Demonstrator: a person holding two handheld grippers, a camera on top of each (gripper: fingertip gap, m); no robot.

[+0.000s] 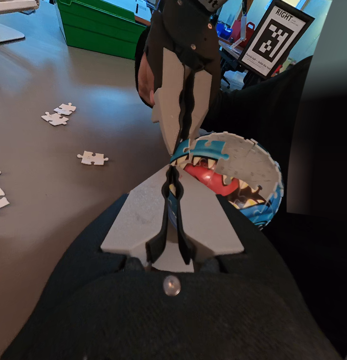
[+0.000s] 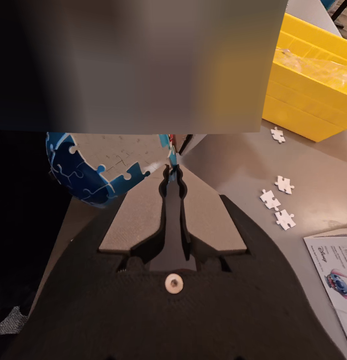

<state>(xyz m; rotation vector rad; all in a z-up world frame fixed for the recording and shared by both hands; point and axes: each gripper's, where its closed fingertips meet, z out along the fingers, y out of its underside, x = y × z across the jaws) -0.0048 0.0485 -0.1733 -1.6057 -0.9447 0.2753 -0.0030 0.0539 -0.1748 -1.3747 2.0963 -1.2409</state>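
I see the puzzle ball (image 1: 237, 175), a half-built hollow shell, held off the table (image 1: 52, 194) with its open side turned toward my left camera; being round it has no long axis I can name. Its outside is printed in light and dark blue, with a red mouth and pale teeth showing on the far inner curve, while the unprinted inner face is grey and crossed by jigsaw seams. The rim is ragged with knobs and notches.

My left gripper (image 1: 171, 169) points forward and slightly up at the near rim of the ball, its fingers drawn together and pinching the edge there. My right gripper (image 2: 171, 167) comes down steeply from above the ball in the left view, fingers closed on the rim just above the left gripper's hold; in its own view a thin blue edge (image 2: 172, 155) of the shell sits clamped between the tips. The two sets of tips are almost touching.

Left of the ball, white loose pieces (image 1: 93, 157) lie face down on the table, and beyond them stands a green bin (image 1: 98, 29). Behind the ball stands a framed marker card (image 1: 274, 37). In the right view a yellow bin (image 2: 309, 87) and a printed sheet (image 2: 334, 282) lie right of the ball
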